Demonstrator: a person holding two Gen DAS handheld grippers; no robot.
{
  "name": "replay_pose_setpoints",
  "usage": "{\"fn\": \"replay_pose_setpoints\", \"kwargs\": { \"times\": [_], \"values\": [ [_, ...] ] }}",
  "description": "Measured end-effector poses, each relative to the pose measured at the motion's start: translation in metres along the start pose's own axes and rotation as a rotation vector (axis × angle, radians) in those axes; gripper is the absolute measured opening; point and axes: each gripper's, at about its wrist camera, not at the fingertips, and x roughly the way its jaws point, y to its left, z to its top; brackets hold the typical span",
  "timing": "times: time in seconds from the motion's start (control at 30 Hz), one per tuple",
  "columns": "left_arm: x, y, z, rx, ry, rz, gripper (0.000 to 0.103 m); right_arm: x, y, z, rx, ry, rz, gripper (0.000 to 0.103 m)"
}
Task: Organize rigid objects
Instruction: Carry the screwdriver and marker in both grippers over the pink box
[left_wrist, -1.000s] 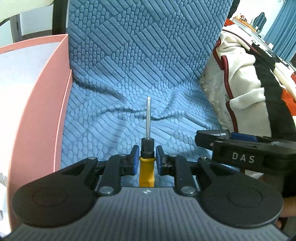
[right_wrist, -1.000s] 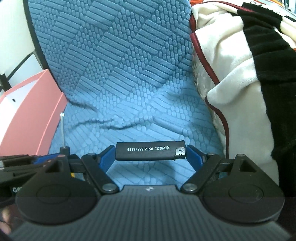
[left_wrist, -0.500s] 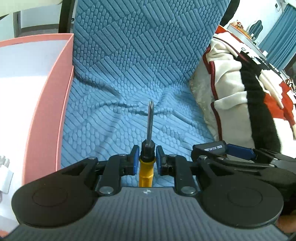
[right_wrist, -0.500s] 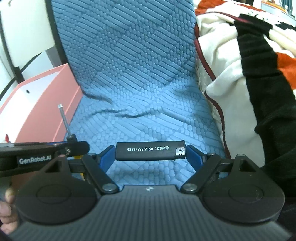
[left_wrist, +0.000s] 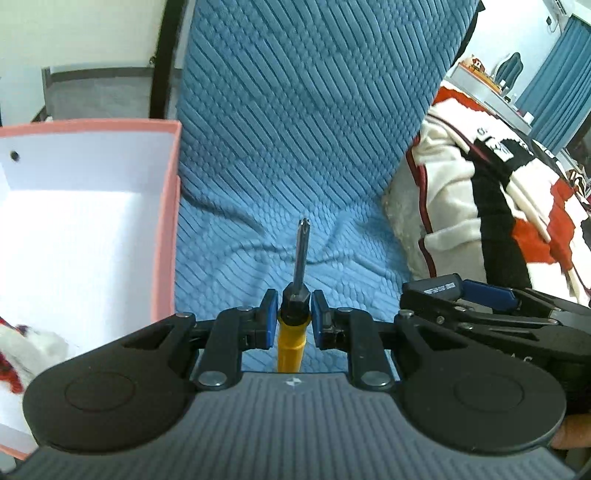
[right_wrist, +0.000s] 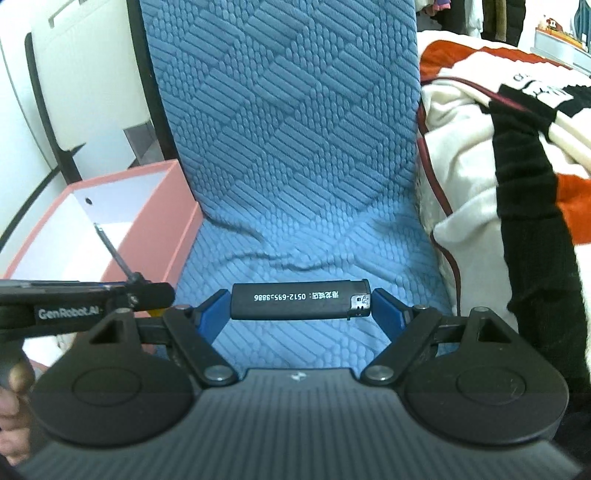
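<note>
Plainly, both grippers are loaded and lifted off the blue quilted cushion (left_wrist: 295, 147). The left gripper (left_wrist: 293, 312) has its jaws clamped together on a screwdriver (left_wrist: 291, 332), pinching the black collar where the yellow handle meets the shaft, so the shaft points straight ahead of the jaws and the tip stays clear of them; that grip near the heavier handle probably keeps the tool from swinging. The right gripper (right_wrist: 300, 304) holds a black lighter (right_wrist: 300, 304) crosswise, its jaws wide and pressed on the two ends, printed side facing the camera; an end-to-end hold likely suits a smooth, slim body that could slip from a pinch on its flat sides. A pink box (left_wrist: 168, 221) with a white interior sits just left of the left jaws, open at the top, and seems the intended place for both items. Beyond the right jaws lies a rumpled cream, black and red blanket (right_wrist: 517, 147), well apart from the box.
</note>
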Motion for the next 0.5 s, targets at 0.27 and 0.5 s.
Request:
{"fn": "replay_pose_setpoints", "kwargs": {
  "times": [0.27, 0.5],
  "values": [
    [-0.044, 0.022, 0.033, -0.012, -0.061, 0.037, 0.022, -0.016, 0.026, 0.033, -0.045, -0.046, 0.034, 0.085],
    [-0.091, 0.052, 0.058, -0.012, -0.114, 0.099, 0.022, -0.032, 0.067, 0.063, -0.103, -0.108, 0.103, 0.085]
  ]
}}
